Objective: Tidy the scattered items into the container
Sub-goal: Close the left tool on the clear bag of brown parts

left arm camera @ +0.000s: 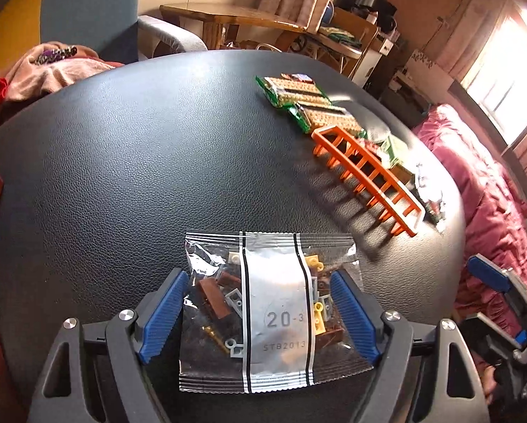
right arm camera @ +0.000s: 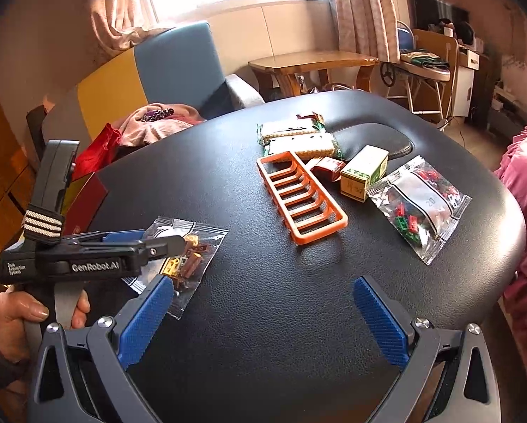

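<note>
The left hand-held gripper (left arm camera: 258, 312) stands wide astride the bag (left arm camera: 263, 310), ready to pinch it; the right hand-held gripper (right arm camera: 263, 320) waits wide over bare surface (right arm camera: 263, 246).

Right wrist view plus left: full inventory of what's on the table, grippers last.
table: 1, black leather-look top
brick bag: 1, clear, brown and yellow pieces, near left, between the left jaws
second brick bag: 1, clear, red and green pieces, right side
orange rack: 1, slotted, empty, centre
biscuit packs: 2, green wrappers, behind the rack
small box: 1, green and cream, right of the rack
red packet: 1, between rack and box
left gripper: open, straddling the brick bag
right gripper: open, nothing between
</note>
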`<state>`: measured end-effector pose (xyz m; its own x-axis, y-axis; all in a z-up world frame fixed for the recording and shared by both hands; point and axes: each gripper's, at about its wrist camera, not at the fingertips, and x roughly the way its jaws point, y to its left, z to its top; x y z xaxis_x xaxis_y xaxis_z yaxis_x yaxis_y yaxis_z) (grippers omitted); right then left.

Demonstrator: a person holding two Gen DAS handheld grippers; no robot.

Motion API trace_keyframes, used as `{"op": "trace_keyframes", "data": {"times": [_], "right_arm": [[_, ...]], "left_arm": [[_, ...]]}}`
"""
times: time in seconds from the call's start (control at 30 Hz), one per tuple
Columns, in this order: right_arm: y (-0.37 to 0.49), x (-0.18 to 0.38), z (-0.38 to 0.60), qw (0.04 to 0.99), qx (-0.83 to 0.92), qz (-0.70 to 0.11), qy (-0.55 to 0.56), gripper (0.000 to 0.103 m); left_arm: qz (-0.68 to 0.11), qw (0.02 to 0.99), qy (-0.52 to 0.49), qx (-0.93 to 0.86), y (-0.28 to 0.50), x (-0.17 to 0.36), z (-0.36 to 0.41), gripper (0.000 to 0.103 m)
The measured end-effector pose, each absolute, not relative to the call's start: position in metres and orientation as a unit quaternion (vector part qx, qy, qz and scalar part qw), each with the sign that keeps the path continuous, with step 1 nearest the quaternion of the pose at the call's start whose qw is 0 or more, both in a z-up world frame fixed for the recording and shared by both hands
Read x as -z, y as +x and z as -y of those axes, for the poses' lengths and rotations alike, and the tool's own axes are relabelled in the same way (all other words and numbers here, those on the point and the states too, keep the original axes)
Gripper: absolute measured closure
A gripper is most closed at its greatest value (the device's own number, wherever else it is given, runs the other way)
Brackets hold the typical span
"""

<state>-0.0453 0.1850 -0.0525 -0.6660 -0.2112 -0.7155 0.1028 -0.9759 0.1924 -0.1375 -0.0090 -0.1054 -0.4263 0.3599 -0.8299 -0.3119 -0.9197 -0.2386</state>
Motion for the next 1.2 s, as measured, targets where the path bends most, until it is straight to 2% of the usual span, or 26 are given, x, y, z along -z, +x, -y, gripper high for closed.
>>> {"op": "trace_keyframes", "data": {"times": [0.23, 0.67, 0.87, 0.93, 1.0, 1.17, 1.2], "right_arm": [[-0.048, 0.053, -0.185, 0.084, 0.91, 0.065, 0.401, 0.0], [-0.047, 0.052, -0.187, 0.074, 0.909, 0.064, 0.406, 0.0], [-0.049, 0.054, -0.187, 0.071, 0.906, 0.056, 0.414, 0.0], [-0.051, 0.054, -0.188, 0.071, 0.904, 0.055, 0.417, 0.0], [-0.054, 0.053, -0.189, 0.07, 0.905, 0.054, 0.416, 0.001], [-0.066, 0.049, -0.193, 0.077, 0.905, 0.049, 0.415, 0.003], [-0.068, 0.048, -0.194, 0.078, 0.905, 0.049, 0.415, 0.003]], "left_arm": [[-0.01, 0.184, -0.488, -0.853, -0.131, 0.11, 0.0, 0.016], [-0.008, 0.167, -0.479, -0.862, -0.128, 0.11, -0.003, 0.016], [0.003, 0.153, -0.472, -0.868, -0.124, 0.108, -0.001, 0.025], [0.014, 0.149, -0.47, -0.87, -0.124, 0.107, 0.003, 0.035], [0.015, 0.149, -0.47, -0.87, -0.124, 0.107, 0.005, 0.041], [0.017, 0.146, -0.468, -0.871, -0.122, 0.106, 0.007, 0.046], [0.017, 0.145, -0.468, -0.872, -0.121, 0.105, 0.007, 0.051]]}}
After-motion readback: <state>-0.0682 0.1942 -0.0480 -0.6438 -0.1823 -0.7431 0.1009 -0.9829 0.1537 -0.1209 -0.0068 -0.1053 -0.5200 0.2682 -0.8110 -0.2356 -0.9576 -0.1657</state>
